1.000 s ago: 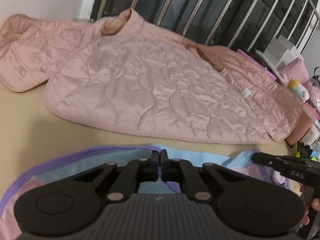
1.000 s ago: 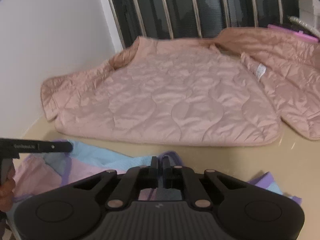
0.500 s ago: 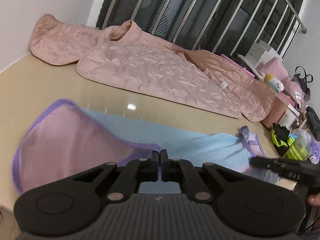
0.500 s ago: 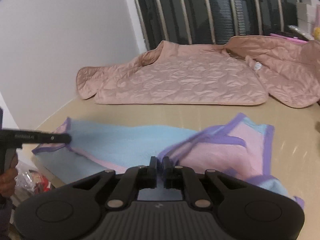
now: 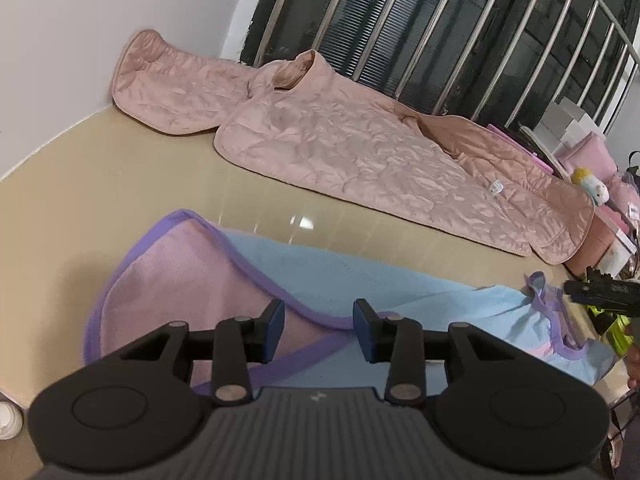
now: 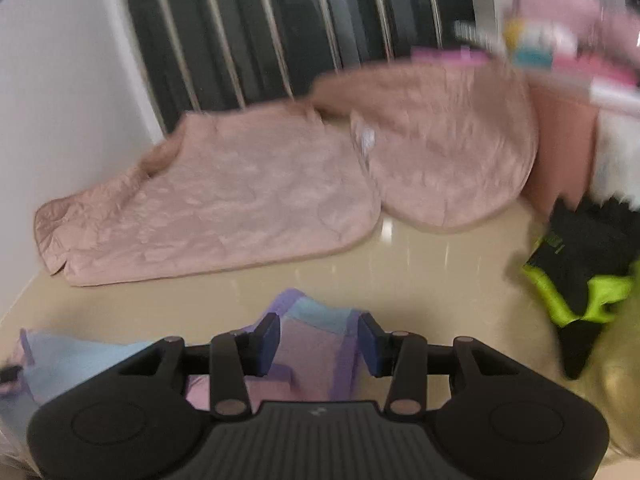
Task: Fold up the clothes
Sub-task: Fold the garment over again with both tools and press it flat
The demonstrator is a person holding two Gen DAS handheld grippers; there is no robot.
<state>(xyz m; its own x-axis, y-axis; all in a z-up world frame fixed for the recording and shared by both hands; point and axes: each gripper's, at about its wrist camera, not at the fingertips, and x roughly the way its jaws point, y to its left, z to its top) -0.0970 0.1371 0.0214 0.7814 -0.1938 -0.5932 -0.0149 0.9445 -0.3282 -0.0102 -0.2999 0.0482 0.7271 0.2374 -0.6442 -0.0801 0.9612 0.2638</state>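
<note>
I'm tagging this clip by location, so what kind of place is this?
Probably a room in a home: a glossy beige table against a barred window, a pink quilted jacket and a blue-and-pink garment laid out, boxes and a plush toy alongside.

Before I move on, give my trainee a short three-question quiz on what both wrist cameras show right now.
1. True or false: the left gripper has its jaws shut on the blue and pink garment.
2. Multiple choice: where does the pink quilted jacket lie? A) draped over the right gripper B) spread flat on the table in front of the barred window C) folded on top of the blue and pink garment
3. Fill in: the trim along the blue and pink garment's edge is ____.

Key: 1 false, both grippers are open above it; 2 B; 3 purple.
</note>
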